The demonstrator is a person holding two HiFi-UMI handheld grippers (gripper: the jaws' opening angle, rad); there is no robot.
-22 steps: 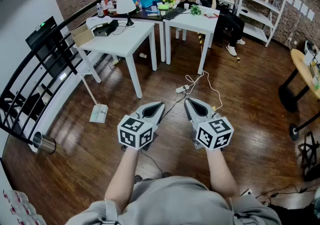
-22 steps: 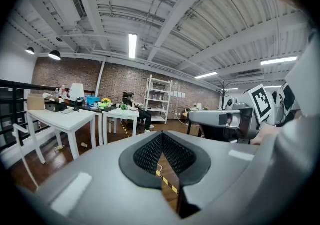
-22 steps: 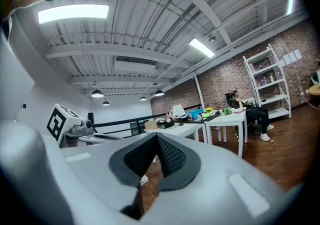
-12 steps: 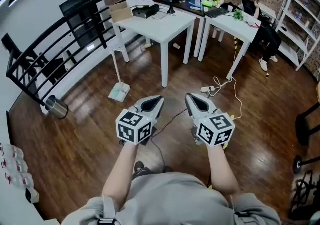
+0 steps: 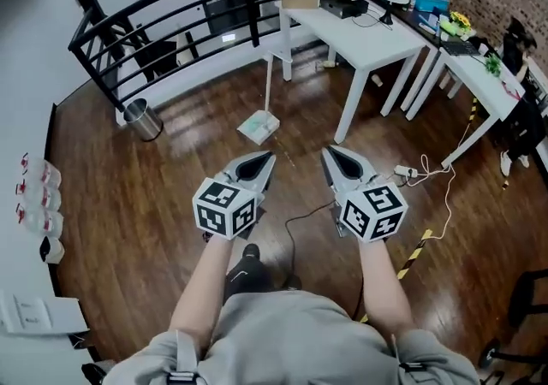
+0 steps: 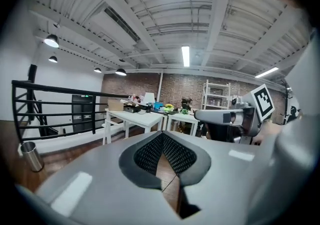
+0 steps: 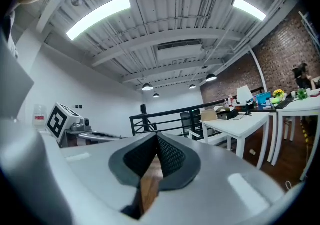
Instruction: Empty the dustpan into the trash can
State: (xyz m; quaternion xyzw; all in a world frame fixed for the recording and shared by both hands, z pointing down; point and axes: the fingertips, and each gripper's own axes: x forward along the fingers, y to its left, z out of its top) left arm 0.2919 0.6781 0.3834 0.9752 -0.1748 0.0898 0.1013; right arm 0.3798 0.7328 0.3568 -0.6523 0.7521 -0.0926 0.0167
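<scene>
A pale green dustpan (image 5: 259,127) stands on the wood floor with its long white handle (image 5: 268,84) upright, beside the white table's leg. A small steel trash can (image 5: 142,119) stands by the black railing, left of the dustpan; it also shows low at the left as the trash can (image 6: 31,155) in the left gripper view. My left gripper (image 5: 262,160) and right gripper (image 5: 332,155) are held side by side in front of me, well short of the dustpan. Both are shut and hold nothing. Their pads meet at the tips, left gripper (image 6: 162,137) and right gripper (image 7: 157,137).
White tables (image 5: 370,43) loaded with a lamp, boxes and bottles stand at the back right. A black railing (image 5: 163,11) runs along the back left. A power strip with cables (image 5: 402,173) and striped floor tape (image 5: 414,250) lie to the right. My shoe (image 5: 246,268) shows below.
The head view has swung left: the dustpan and trash can have shifted right toward the middle of the picture, the tables to the upper right. Both grippers keep the same shut pose.
</scene>
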